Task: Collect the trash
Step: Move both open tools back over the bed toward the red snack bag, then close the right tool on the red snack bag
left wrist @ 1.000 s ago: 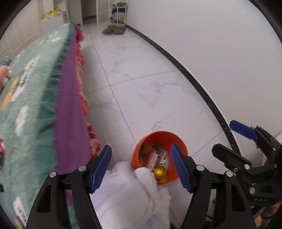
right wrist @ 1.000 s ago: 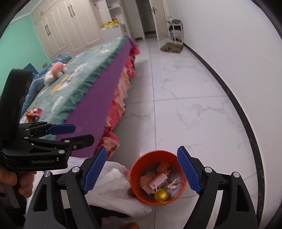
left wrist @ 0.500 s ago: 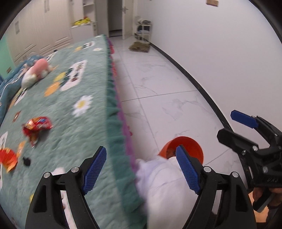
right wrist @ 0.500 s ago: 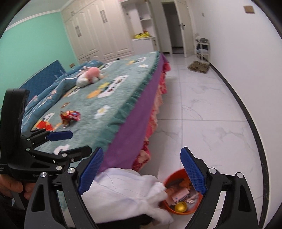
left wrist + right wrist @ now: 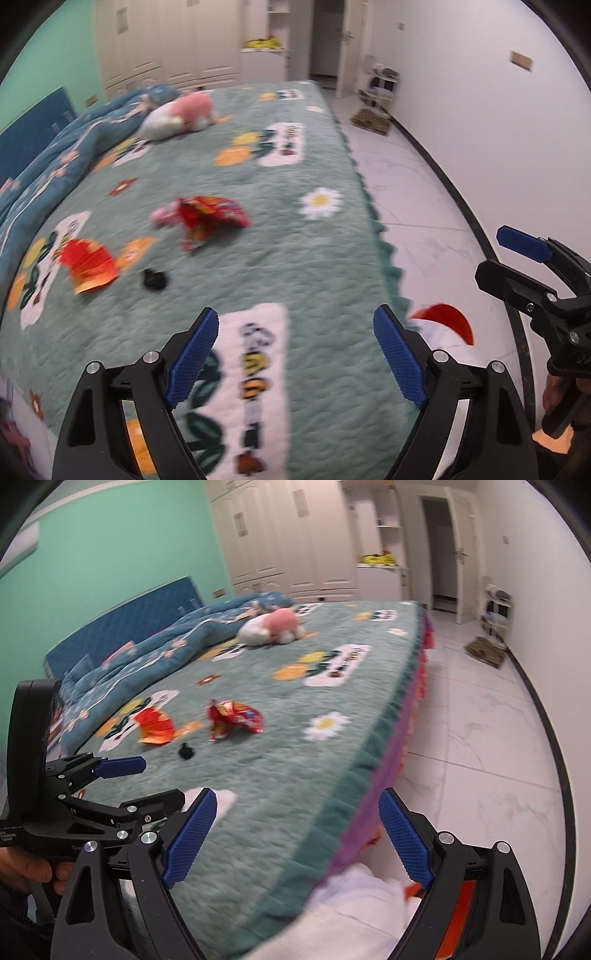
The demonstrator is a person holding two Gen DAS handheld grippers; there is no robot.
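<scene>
swinging from the orange bin (image 5: pixel 448 317) to the bed (image 5: pixel 303 258), both claws empty, left claw (image 5: pixel 295 354) opening, right claw (image 5: pixel 295 838) wide.

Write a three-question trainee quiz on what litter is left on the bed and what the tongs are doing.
1. True or false: the red snack wrapper lies on the bedspread.
2. Which lies nearest the small black scrap? A) orange wrapper B) pink plush toy C) orange bin
3. What do the left tongs hold?

Key: 1 true. 2 A. 3 Nothing; the jaws are opening, with nothing between them.
</scene>
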